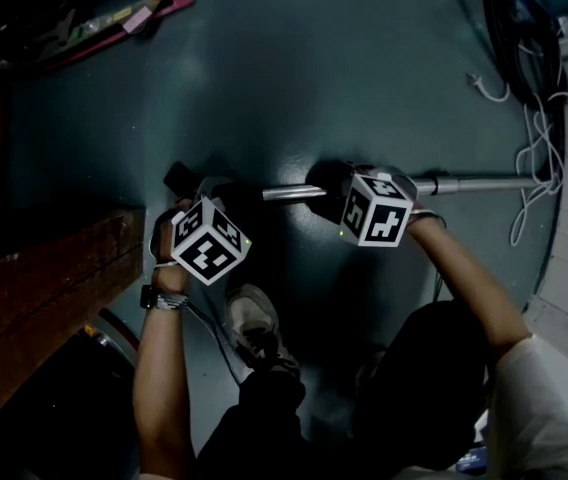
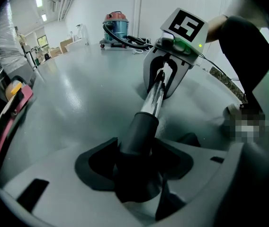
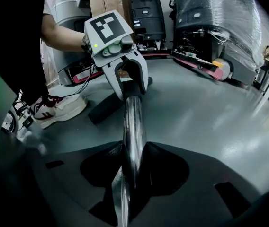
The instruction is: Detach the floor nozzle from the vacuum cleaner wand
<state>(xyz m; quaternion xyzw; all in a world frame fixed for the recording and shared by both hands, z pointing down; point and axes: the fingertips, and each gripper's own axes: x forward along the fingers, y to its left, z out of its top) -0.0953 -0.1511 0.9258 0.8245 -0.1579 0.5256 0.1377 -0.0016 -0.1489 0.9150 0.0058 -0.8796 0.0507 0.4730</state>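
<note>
So, both grippers were on the vac's tube at once. L gripper point(image 2: 135, 171) had its jaws closed snug on the dark neck of the floor nozzle point(image 3: 107, 107), right where the chrome wand point(image 1: 464, 184) plugs in, pads pressed on either side of that sleeve. R gripper point(image 3: 127, 174) sat further along the wand, jaws partly apart w/ the shiny tube clamped between the pads, touching both. The two grippers faced each other along the tube, near but not touching.

The nozzle itself was a black block resting on the grey-green floor point(image 1: 314, 78), about mid-floor in the head view and still joined to the wand. From there the wand ran toward the floor's right edge, where white cables point(image 1: 536, 158) lay in loops by the wall. A sneaker point(image 1: 252, 323) stood on the floor near the nozzle, on the person's side. Along the floor's left edge ran a wooden bench point(image 1: 49, 283). Far off in the L gripper view a canister vac point(image 2: 115, 25) stood near the floor's far edge — dark hose beside it.
</note>
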